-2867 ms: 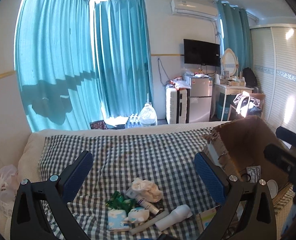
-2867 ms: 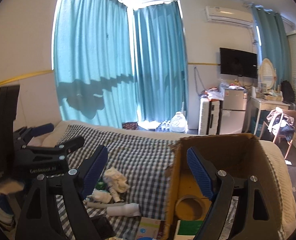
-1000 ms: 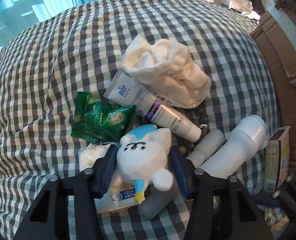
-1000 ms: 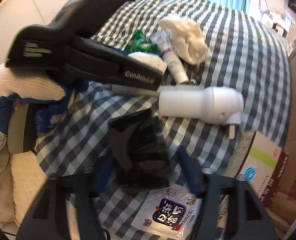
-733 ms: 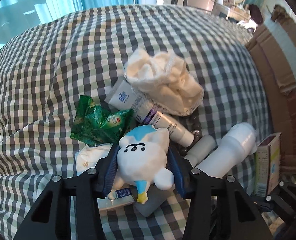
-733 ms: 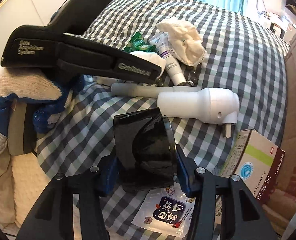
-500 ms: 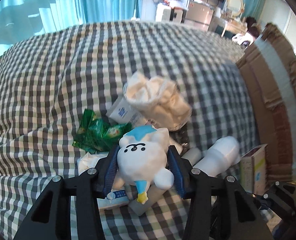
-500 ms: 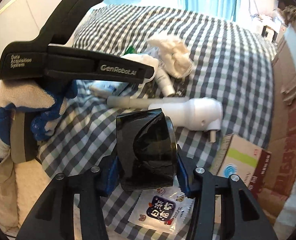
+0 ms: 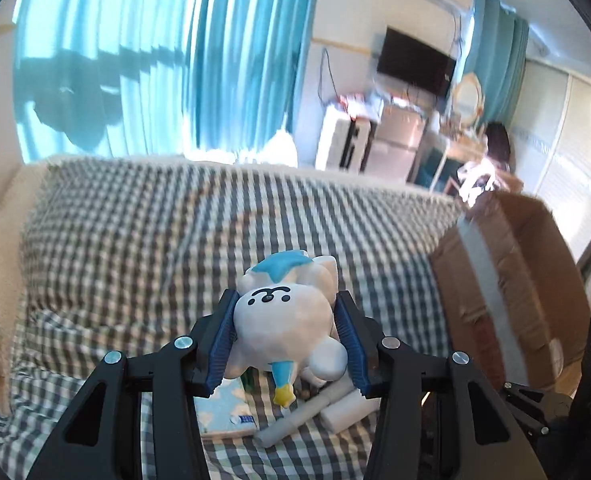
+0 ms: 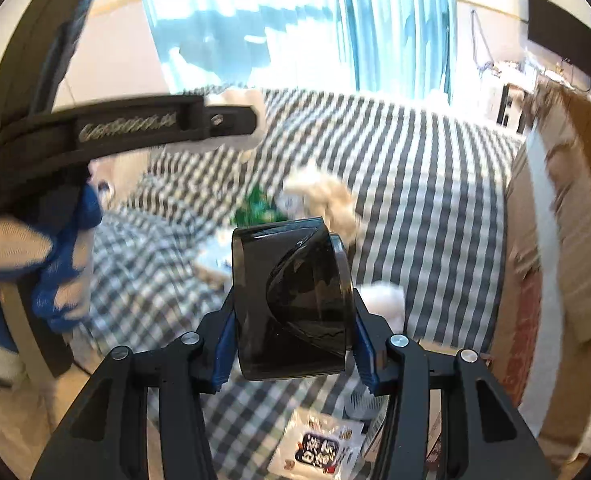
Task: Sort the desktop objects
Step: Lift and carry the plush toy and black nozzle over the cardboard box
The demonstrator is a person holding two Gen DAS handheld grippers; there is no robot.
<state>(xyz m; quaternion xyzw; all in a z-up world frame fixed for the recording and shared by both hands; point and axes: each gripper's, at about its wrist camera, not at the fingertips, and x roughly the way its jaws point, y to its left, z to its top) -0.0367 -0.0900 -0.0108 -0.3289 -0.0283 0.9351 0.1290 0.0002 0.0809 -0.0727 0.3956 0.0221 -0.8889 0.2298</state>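
My left gripper (image 9: 285, 344) is shut on a white plush toy with a blue star (image 9: 285, 312) and holds it above the checkered bed. My right gripper (image 10: 291, 340) is shut on a shiny black case (image 10: 291, 300), also lifted off the bed. A brown cardboard box stands at the right in the left wrist view (image 9: 507, 280) and in the right wrist view (image 10: 559, 220). The left gripper and its gloved hand (image 10: 27, 264) cross the left of the right wrist view, with the toy (image 10: 243, 112) at its tip.
On the checkered cover (image 9: 135, 240) lie a tissue pack (image 9: 225, 412), a grey tube (image 9: 307, 412), a green packet (image 10: 255, 208), a cream cloth (image 10: 327, 200) and a sticker pack (image 10: 319, 452). Blue curtains, a TV and furniture stand beyond the bed.
Both grippers have risen and tilted up from the pile, carrying the plush toy and the black case. The view has swung from the bed toward the room.
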